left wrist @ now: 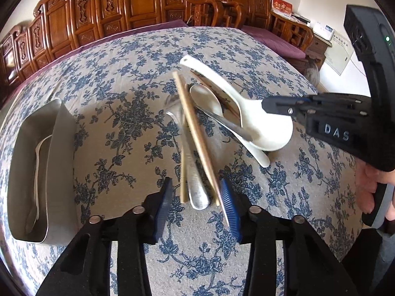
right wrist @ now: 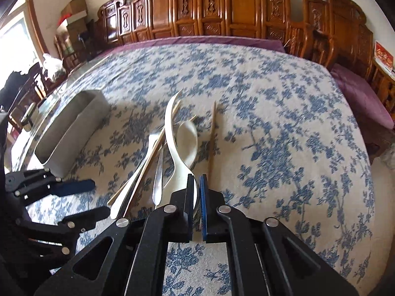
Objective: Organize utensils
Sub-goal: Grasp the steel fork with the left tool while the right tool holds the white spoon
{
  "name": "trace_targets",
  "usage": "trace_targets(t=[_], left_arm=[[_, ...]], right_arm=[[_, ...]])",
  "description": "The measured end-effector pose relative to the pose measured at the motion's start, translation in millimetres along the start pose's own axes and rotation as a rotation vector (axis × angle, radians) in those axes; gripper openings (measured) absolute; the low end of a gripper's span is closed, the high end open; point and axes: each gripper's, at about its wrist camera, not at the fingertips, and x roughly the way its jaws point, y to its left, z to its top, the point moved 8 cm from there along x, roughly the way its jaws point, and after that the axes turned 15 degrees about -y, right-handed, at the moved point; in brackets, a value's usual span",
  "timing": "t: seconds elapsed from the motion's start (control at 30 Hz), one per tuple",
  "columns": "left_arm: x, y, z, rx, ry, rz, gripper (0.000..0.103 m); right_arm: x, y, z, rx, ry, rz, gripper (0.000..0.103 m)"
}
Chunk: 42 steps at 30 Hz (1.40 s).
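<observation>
A heap of utensils lies on the blue-flowered tablecloth [left wrist: 118, 79]: a white ladle [left wrist: 266, 128], a metal spoon [left wrist: 205, 98], a metal fork [left wrist: 195, 192] and wooden chopsticks [left wrist: 195, 128]. My right gripper [right wrist: 196, 197] is shut on the rim of the white ladle's bowl [right wrist: 181, 172], whose handle points away. In the left wrist view the right gripper [left wrist: 271, 104] reaches in from the right. My left gripper [left wrist: 196, 207] stands open, with the fork handle and chopstick ends between its pads; one chopstick runs along the right pad [left wrist: 230, 207]. One chopstick [right wrist: 212, 138] lies apart.
A rectangular metal container [left wrist: 61, 128] stands at the left of the heap, with a white item lying inside it; it also shows in the right wrist view [right wrist: 74, 128]. Carved wooden chairs [left wrist: 138, 5] line the table's far edge. A person's hand [left wrist: 370, 185] holds the right gripper.
</observation>
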Motion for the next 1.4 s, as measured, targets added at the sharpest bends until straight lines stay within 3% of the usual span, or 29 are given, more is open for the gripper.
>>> trace_targets(t=[0.33, 1.0, 1.2, 1.4], left_arm=[[18, 8, 0, -0.011, 0.021, 0.039, 0.024], [72, 27, 40, -0.081, 0.036, 0.078, 0.022], [84, 37, 43, -0.128, 0.049, 0.089, 0.01], [87, 44, 43, -0.129, 0.05, 0.1, 0.009]], right_arm=[[-6, -25, 8, 0.007, -0.039, -0.076, 0.006], [-3, -20, 9, 0.013, -0.045, -0.065, 0.006], [-3, -19, 10, 0.018, -0.05, -0.056, 0.006], [-1, -15, 9, 0.012, -0.043, -0.049, 0.006]])
